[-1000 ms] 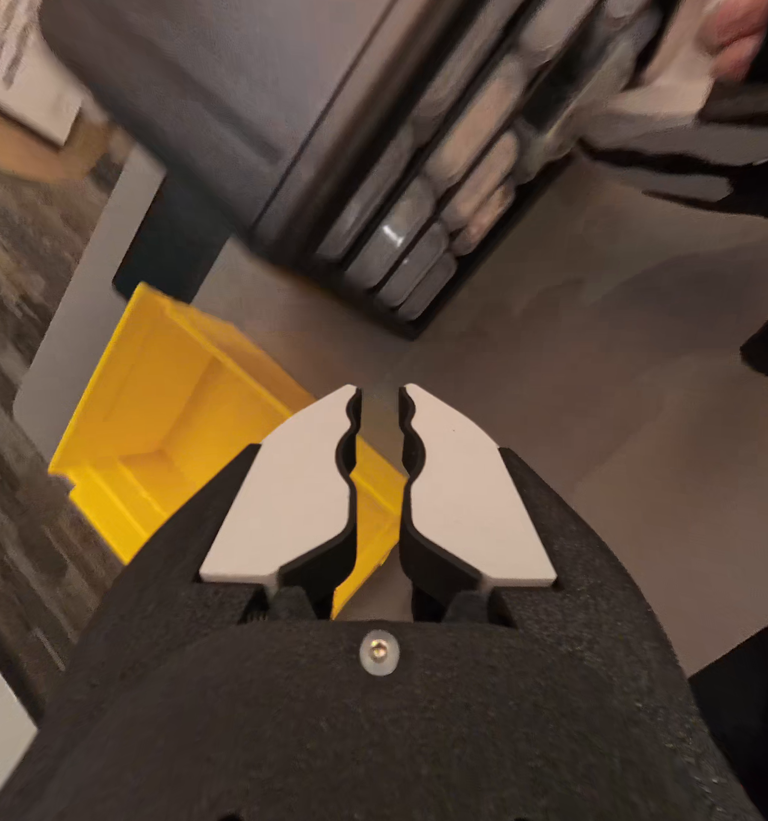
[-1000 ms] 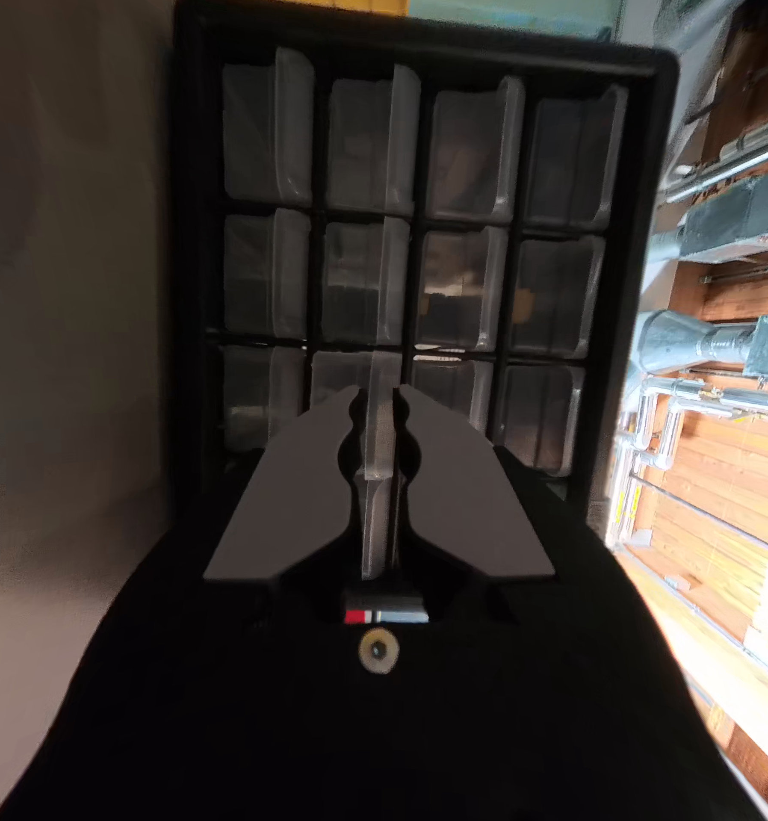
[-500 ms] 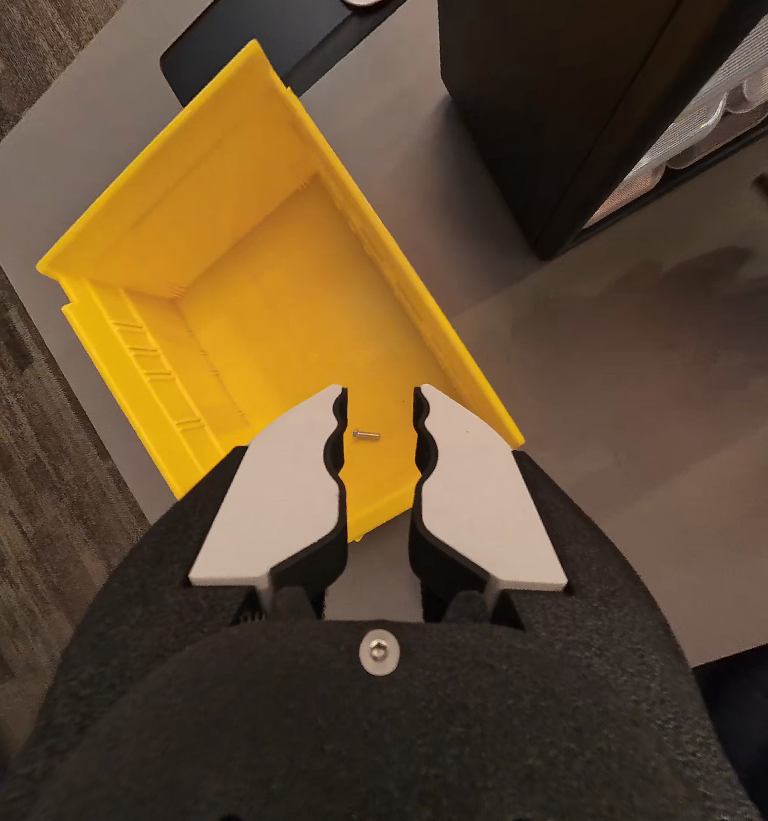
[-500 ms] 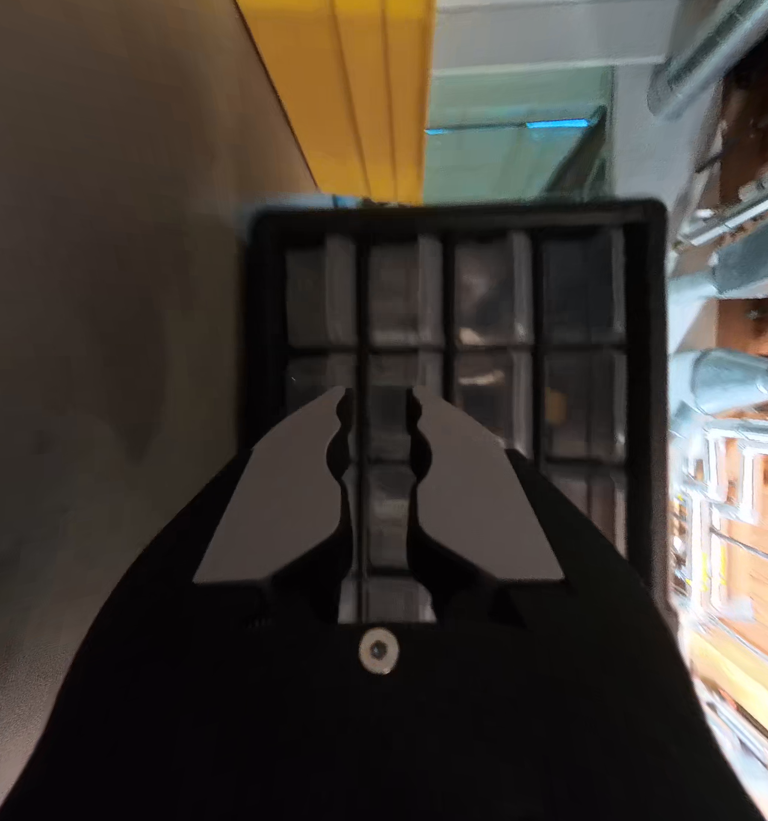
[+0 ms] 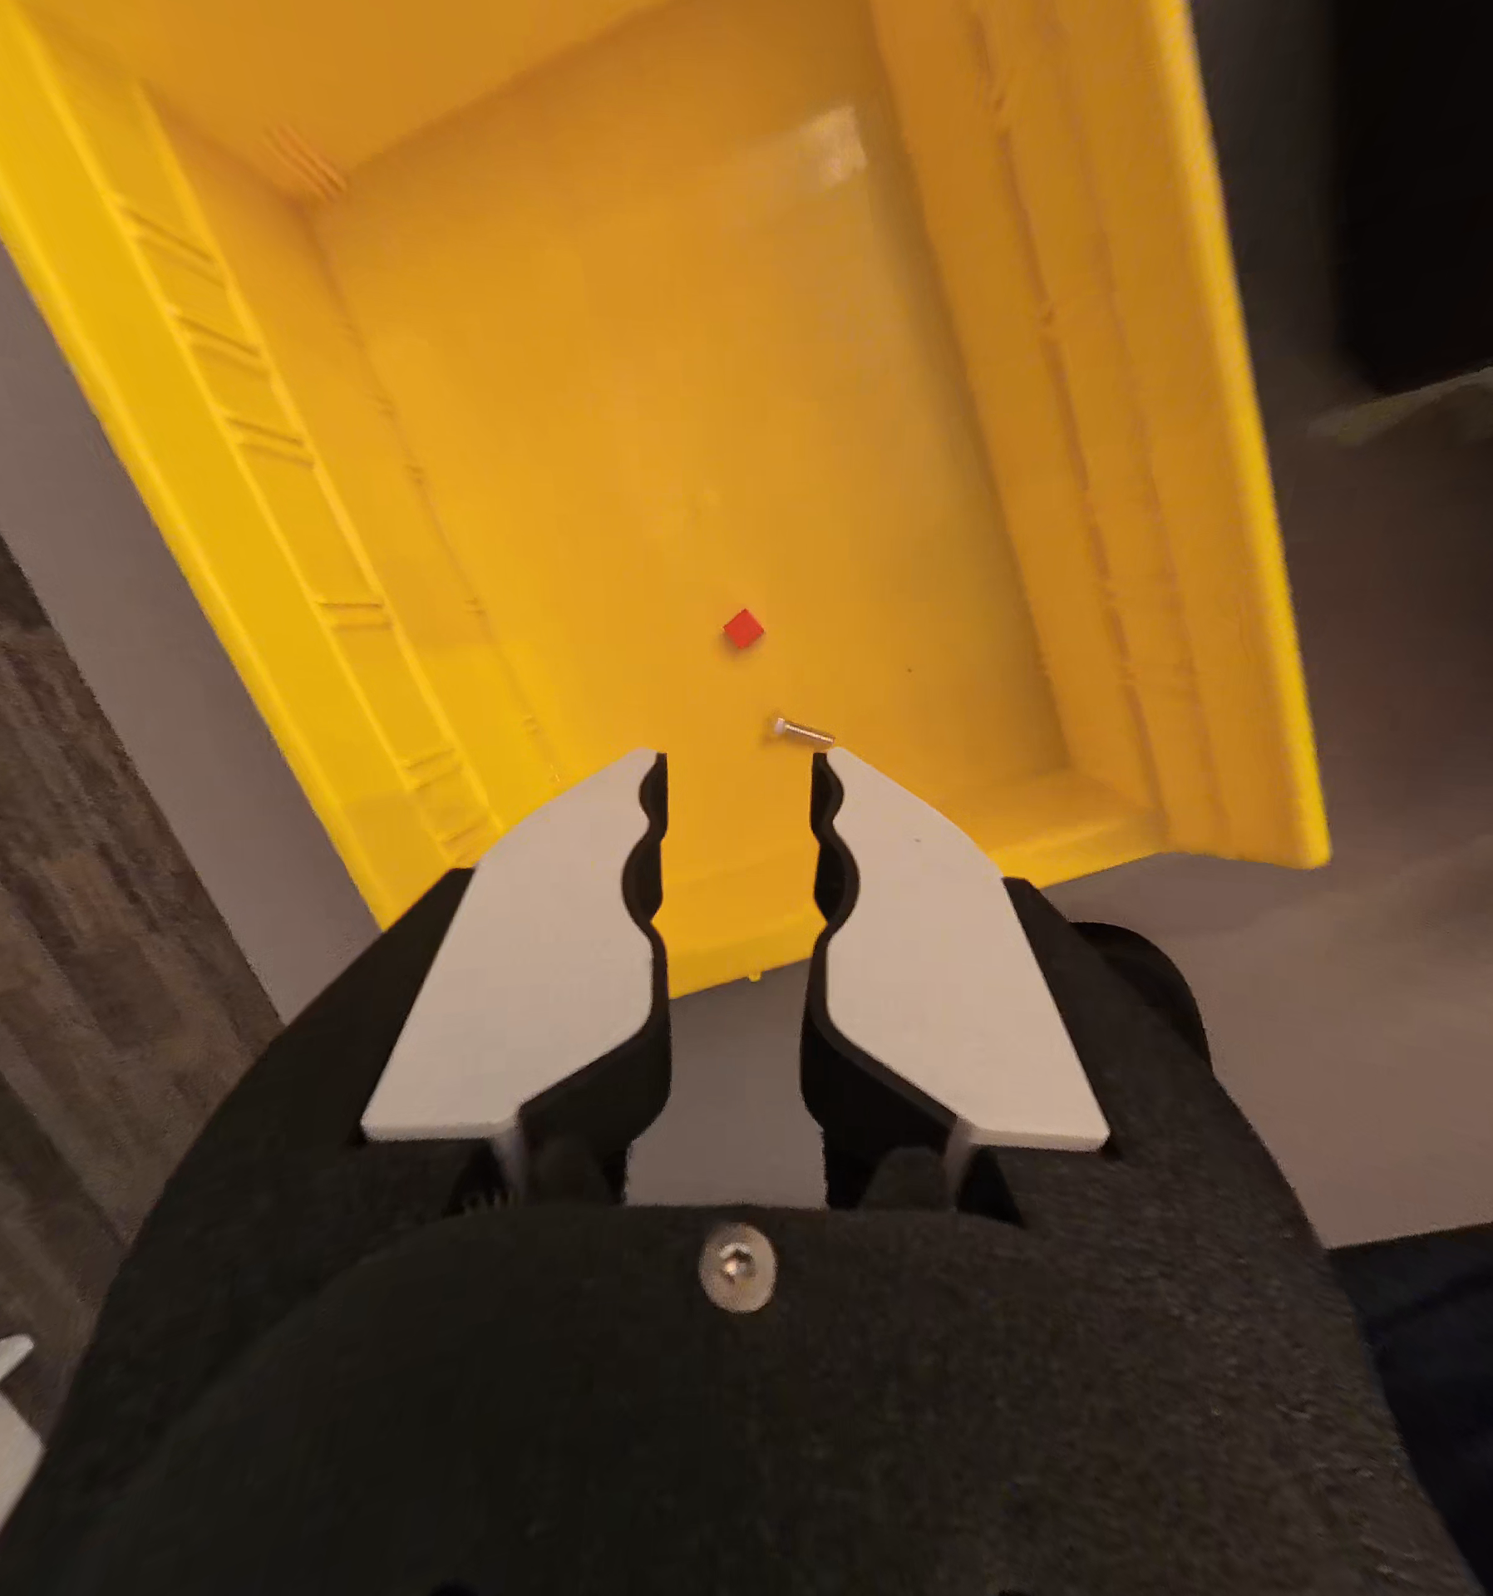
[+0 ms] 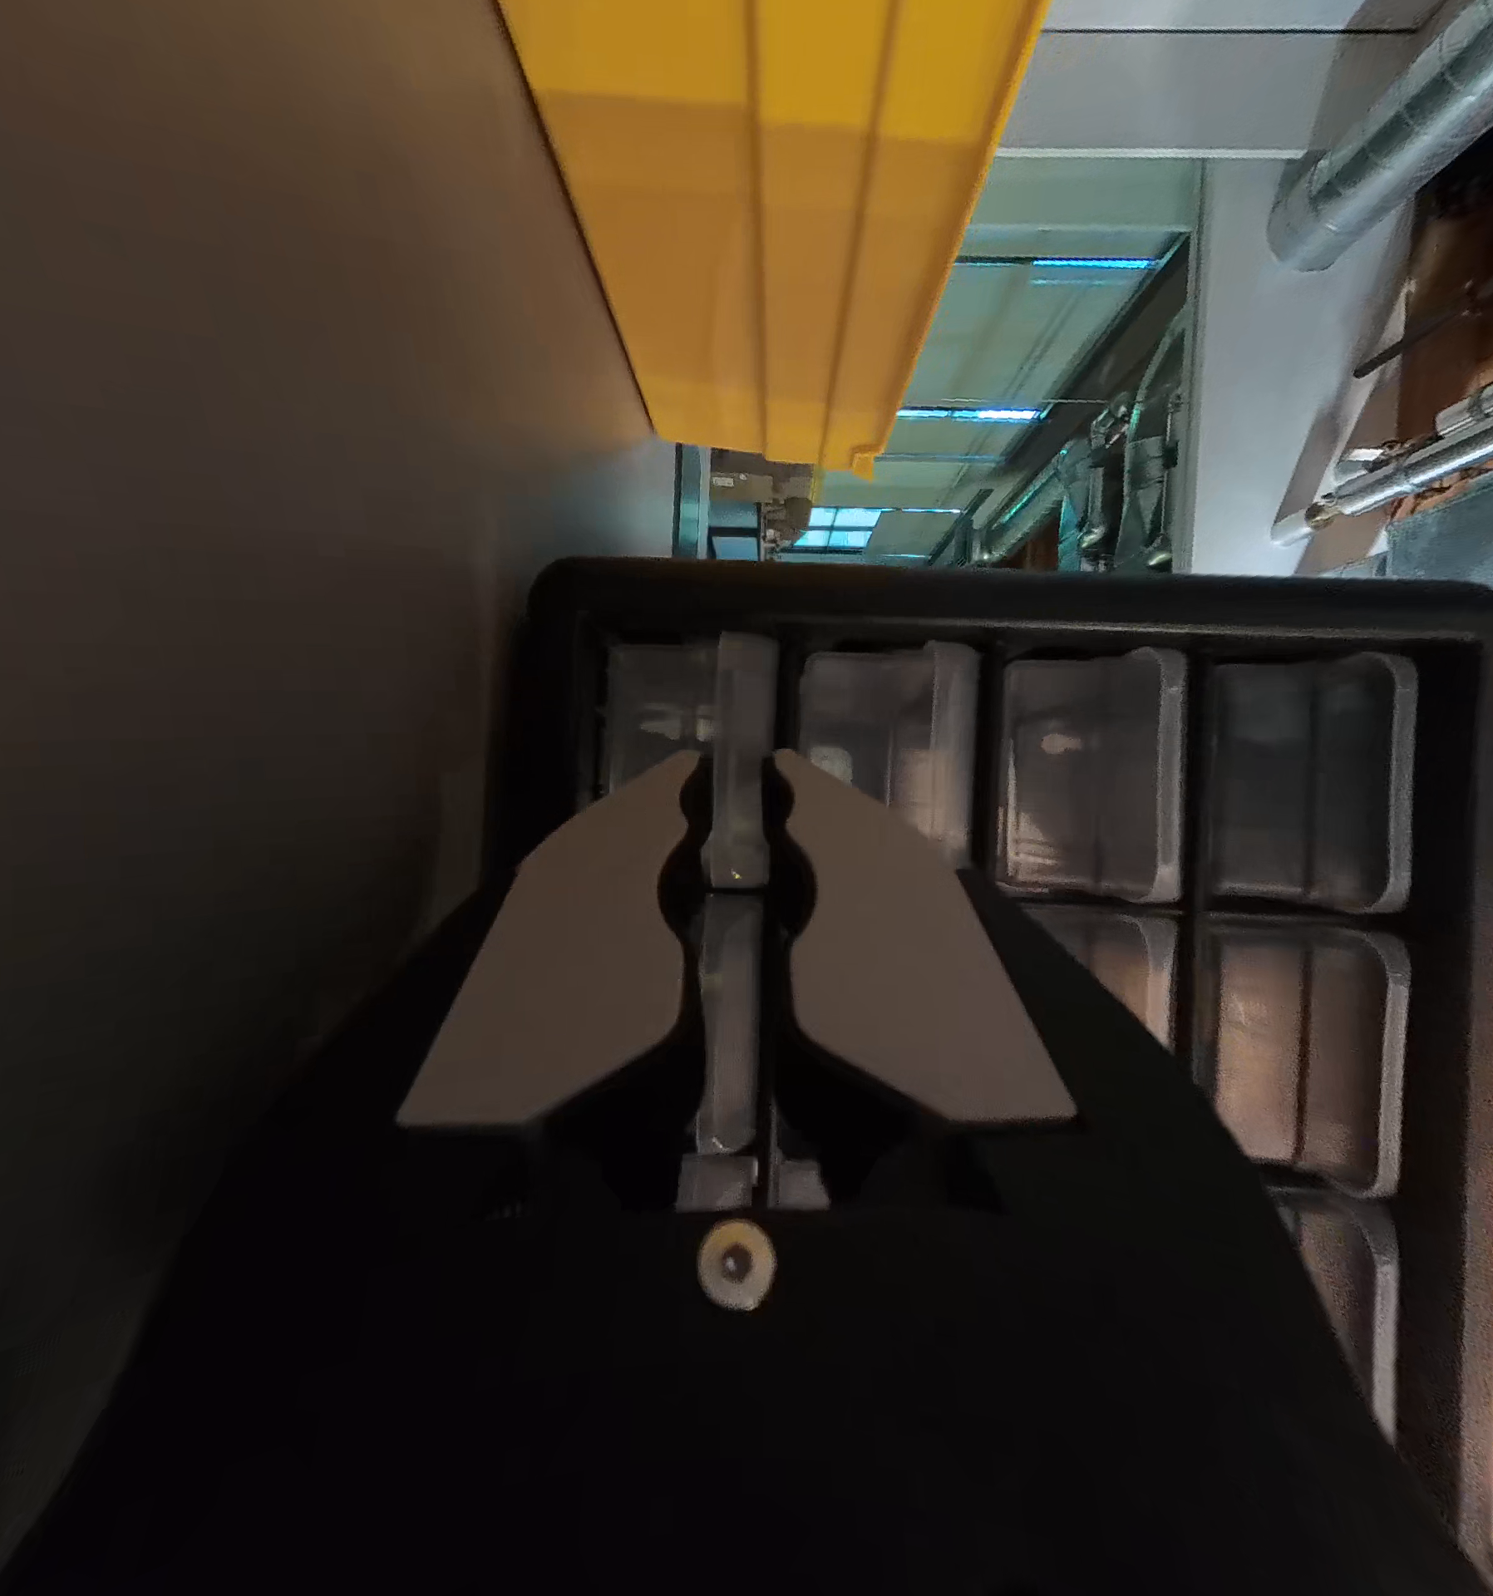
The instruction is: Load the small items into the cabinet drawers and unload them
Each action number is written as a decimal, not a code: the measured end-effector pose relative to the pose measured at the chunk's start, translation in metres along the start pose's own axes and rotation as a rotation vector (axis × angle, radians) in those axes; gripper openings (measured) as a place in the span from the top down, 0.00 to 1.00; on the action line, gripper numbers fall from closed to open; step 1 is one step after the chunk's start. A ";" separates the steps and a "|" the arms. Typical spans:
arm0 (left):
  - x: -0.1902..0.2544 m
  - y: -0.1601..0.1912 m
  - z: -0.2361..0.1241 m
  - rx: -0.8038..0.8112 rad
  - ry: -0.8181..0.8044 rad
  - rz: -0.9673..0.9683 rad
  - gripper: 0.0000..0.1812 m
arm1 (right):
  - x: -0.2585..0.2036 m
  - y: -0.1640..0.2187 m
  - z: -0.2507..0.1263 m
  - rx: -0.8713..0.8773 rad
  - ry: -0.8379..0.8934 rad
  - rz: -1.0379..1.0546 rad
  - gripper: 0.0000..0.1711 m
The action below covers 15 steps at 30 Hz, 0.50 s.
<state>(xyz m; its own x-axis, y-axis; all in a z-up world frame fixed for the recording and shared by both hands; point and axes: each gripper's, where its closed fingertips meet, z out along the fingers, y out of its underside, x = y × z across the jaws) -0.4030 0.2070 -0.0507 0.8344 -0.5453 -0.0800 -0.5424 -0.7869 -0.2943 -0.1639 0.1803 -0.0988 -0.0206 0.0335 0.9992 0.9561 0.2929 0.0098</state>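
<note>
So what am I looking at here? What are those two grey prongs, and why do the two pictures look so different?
Each picture comes from a camera fixed on a hand-held grasping tool, looking along its two grey fingers. A person holds one in each hand; there is no robot arm. The left tool is open above a yellow bin on a grey table. In the bin lie a small red square and a small metal screw. The right tool faces a black cabinet of clear little drawers and is closed on the handle of one drawer. That view is turned sideways.

grey table top (image 5: 1296, 993) over dark wood-grain floor (image 5: 52, 864); silver ducts (image 6: 1408, 129) and lit ceiling panels (image 6: 968, 414) beyond.
</note>
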 end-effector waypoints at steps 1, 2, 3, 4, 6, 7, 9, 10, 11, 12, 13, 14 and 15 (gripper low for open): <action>0.000 0.003 0.007 -0.032 0.012 -0.001 0.83 | 0.000 0.000 -0.001 0.001 0.003 -0.006 0.93; 0.001 0.006 0.015 -0.068 0.025 0.004 0.83 | 0.000 -0.001 -0.002 0.002 0.007 -0.026 0.93; 0.003 0.008 0.023 -0.099 0.039 0.014 0.83 | 0.000 -0.004 -0.005 0.006 0.008 -0.037 0.94; 0.005 0.009 0.031 -0.122 0.053 0.022 0.83 | 0.000 -0.006 -0.007 0.013 0.003 -0.036 0.94; 0.008 0.008 0.045 -0.151 0.077 0.028 0.83 | -0.001 -0.011 -0.014 0.021 -0.009 -0.033 0.94; 0.009 0.009 0.051 -0.168 0.087 0.026 0.83 | -0.001 -0.013 -0.017 0.023 -0.014 -0.034 0.94; 0.009 0.010 0.062 -0.197 0.100 0.016 0.83 | -0.001 -0.017 -0.025 0.028 -0.018 -0.037 0.94; 0.009 0.011 0.066 -0.214 0.107 0.000 0.83 | -0.001 -0.019 -0.028 0.029 -0.020 -0.042 0.94; 0.008 0.013 0.070 -0.233 0.108 -0.021 0.83 | -0.001 -0.020 -0.032 0.032 -0.022 -0.048 0.94; 0.006 0.014 0.075 -0.248 0.104 -0.045 0.82 | -0.001 -0.022 -0.035 0.031 -0.026 -0.048 0.93; 0.005 0.014 0.079 -0.257 0.100 -0.067 0.83 | -0.002 -0.023 -0.037 0.032 -0.031 -0.044 0.93; 0.003 0.014 0.082 -0.266 0.100 -0.090 0.85 | -0.002 -0.024 -0.039 0.029 -0.037 -0.043 0.93; 0.002 0.015 0.086 -0.271 0.102 -0.111 0.86 | -0.002 -0.025 -0.040 0.026 -0.041 -0.045 0.93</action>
<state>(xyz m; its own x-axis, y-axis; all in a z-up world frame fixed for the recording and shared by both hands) -0.4006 0.2191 -0.1366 0.8834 -0.4671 0.0383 -0.4662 -0.8842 -0.0300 -0.1756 0.1344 -0.0992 -0.0757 0.0584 0.9954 0.9460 0.3197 0.0532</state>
